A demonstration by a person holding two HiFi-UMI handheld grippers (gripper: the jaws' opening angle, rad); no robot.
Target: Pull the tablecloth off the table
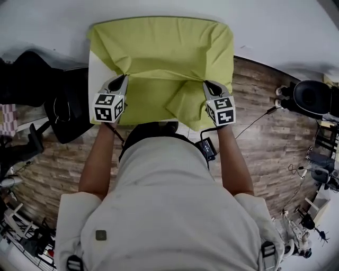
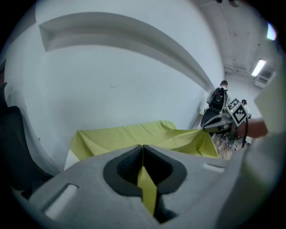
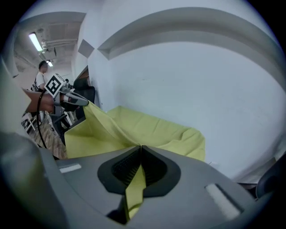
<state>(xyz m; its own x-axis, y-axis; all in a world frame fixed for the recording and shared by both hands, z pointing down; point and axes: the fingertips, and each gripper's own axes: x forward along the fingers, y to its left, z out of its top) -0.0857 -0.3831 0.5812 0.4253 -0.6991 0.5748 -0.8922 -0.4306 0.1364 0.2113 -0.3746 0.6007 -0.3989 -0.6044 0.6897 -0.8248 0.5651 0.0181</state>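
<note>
A yellow-green tablecloth (image 1: 164, 50) covers most of a small white table (image 1: 95, 71) against the wall. My left gripper (image 1: 125, 77) is shut on a pinch of the cloth near its left side; a strip of the tablecloth (image 2: 146, 185) runs down between its jaws. My right gripper (image 1: 205, 83) is shut on the cloth's near right part, where a strip of the tablecloth (image 3: 135, 188) hangs through its jaws. Between the two grips the cloth is lifted into folds, and its near right corner (image 1: 193, 114) droops past the table edge.
A black chair with a bag (image 1: 66, 114) stands left of the table. A black box with a cable (image 1: 207, 148) lies on the wooden floor (image 1: 259, 153) by the person's feet. Equipment and stands (image 1: 312, 100) crowd the right. The wall (image 1: 159, 8) lies behind the table.
</note>
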